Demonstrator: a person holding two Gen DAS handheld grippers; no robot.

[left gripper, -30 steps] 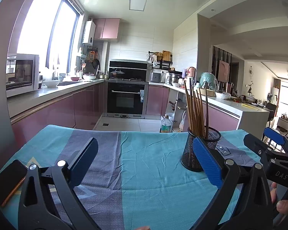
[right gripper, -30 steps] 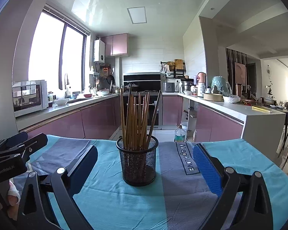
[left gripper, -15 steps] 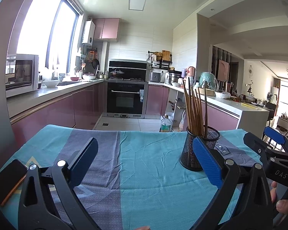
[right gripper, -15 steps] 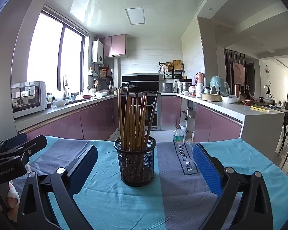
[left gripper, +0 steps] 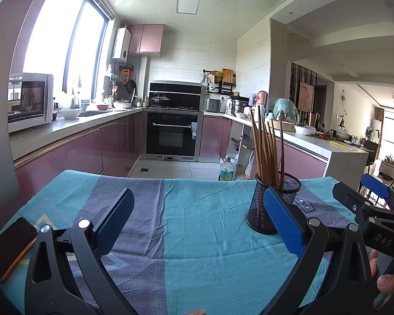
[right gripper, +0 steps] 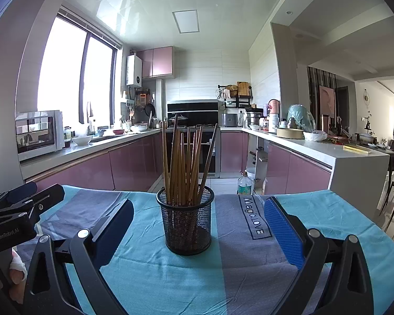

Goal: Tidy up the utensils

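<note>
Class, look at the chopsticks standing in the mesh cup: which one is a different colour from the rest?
The dark chopstick at the right of the bundle, leaning rightward. The other chopsticks in the mesh cup are light brown wood.

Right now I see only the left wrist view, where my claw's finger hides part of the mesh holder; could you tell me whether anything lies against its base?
Observer: The right wrist view shows the whole mesh holder, with only cloth around its base.
Operator: Thank you. Where is the right claw relative to it?
Observer: The right claw is open and empty, and the holder sits centred between its fingers, touching neither.
Operator: And the printed label beside the holder?
Observer: The label lies on the cloth to the holder's right and reads "Magic.LOVE" in full.
</note>
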